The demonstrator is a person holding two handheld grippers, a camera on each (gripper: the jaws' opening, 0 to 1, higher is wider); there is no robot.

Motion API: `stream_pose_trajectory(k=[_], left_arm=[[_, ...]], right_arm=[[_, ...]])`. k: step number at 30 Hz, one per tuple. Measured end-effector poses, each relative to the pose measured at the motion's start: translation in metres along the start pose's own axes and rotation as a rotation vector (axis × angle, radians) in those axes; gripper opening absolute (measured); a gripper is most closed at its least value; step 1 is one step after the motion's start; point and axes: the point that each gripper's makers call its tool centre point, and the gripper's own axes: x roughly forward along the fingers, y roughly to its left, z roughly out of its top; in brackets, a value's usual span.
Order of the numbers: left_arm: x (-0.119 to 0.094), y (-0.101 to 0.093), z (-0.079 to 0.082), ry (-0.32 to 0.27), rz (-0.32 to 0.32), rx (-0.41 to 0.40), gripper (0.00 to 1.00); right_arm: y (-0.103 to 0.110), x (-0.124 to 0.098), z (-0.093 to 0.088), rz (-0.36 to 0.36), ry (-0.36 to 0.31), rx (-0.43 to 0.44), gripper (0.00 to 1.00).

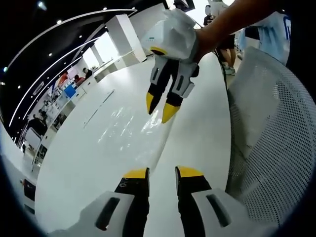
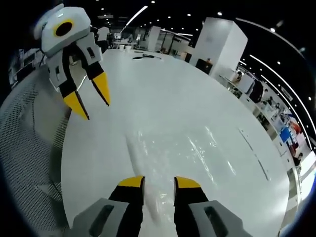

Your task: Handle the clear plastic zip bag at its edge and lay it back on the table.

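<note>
Clear zip bag [image 2: 187,148] flat on table [image 2: 163,89], between both tongs; both parted, empty.

The clear plastic zip bag [image 1: 129,129] [image 2: 182,153] lies flat, wrinkled and glossy, on the white table [image 1: 197,138].

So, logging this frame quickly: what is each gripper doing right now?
Left gripper: open, holding nothing, above the clear zip bag.
Right gripper: open, holding nothing, over the bag's edge.
</note>
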Motion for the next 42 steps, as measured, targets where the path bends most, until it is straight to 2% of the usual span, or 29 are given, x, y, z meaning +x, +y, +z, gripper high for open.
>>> stream_pose_trajectory(k=[5,9,15,24,27,37,42], left_arm=[[-0.002,0.002,0.002,-0.002,0.009,-0.005,0.21],[-0.002,0.003,0.002,0.001,0.018,-0.031,0.25],[0.0,0.005,0.001,-0.003,0.021,-0.04,0.27],[0.0,0.009,0.003,-0.017,0.032,-0.083,0.33],[0.0,0.01,0.004,-0.024,0.038,-0.112,0.36],[0.0,0.013,0.002,-0.032,0.051,-0.154,0.43],[-0.001,0.014,0.001,-0.034,0.06,-0.179,0.46]], right_arm=[[0.001,-0.009,0.008,-0.014,-0.04,0.032,0.24],[-0.002,-0.013,0.009,-0.028,-0.062,0.05,0.27],[-0.003,-0.021,0.011,-0.046,-0.092,0.063,0.29],[0.0,-0.029,0.007,-0.06,-0.117,0.127,0.4],[-0.005,-0.033,0.007,-0.079,-0.145,0.15,0.44],[-0.008,-0.037,0.004,-0.1,-0.156,0.205,0.55],[-0.005,-0.037,0.004,-0.103,-0.158,0.208,0.57]])
